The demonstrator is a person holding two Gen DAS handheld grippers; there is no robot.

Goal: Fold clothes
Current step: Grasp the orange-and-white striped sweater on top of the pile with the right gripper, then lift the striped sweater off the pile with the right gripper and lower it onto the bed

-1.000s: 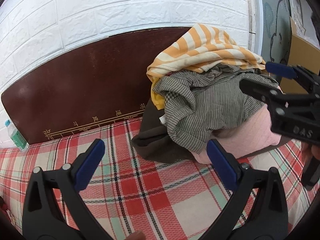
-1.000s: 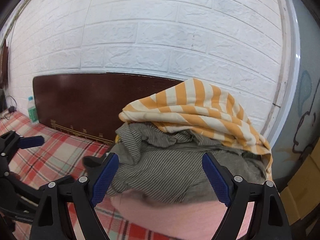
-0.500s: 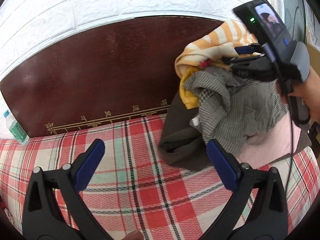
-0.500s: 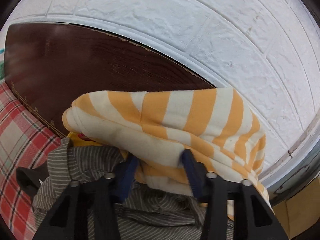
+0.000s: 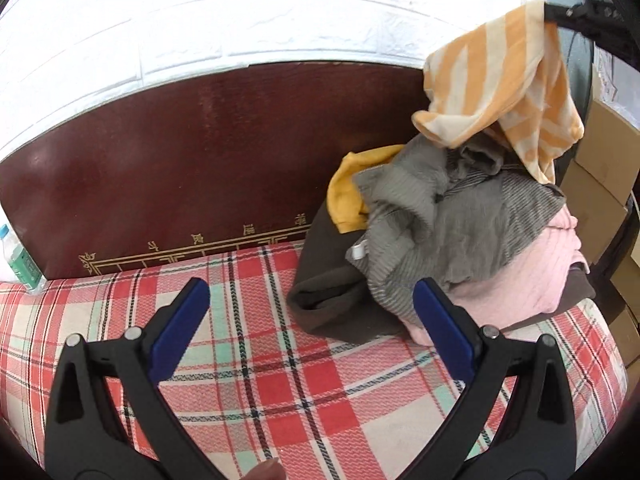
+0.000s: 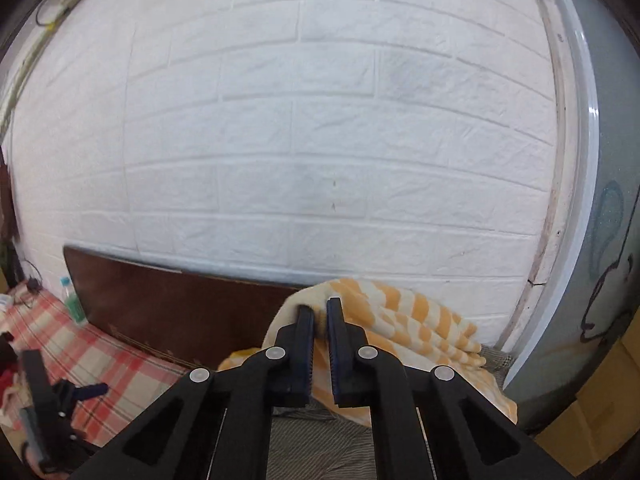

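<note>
An orange-and-white striped garment (image 5: 508, 80) hangs in the air above a pile of clothes (image 5: 448, 236) at the right end of the plaid bed. My right gripper (image 6: 320, 312) is shut on the striped garment's (image 6: 404, 320) upper edge and holds it up; it also shows at the top right of the left wrist view (image 5: 556, 10). The pile holds a grey striped shirt (image 5: 452, 216), a pink garment (image 5: 536, 280), a yellow piece (image 5: 348, 196) and a dark brown one (image 5: 320, 280). My left gripper (image 5: 312, 312) is open and empty, low over the bed, left of the pile.
A dark brown headboard (image 5: 180, 168) stands against a white brick wall (image 6: 320, 120). A water bottle (image 5: 18, 260) stands at the bed's far left. Cardboard boxes (image 5: 600, 184) stand right of the bed. The plaid sheet (image 5: 280, 384) spreads under my left gripper.
My right gripper has shut on the striped garment and lifted it off the pile. My left gripper stays open, with the view shifted slightly.
</note>
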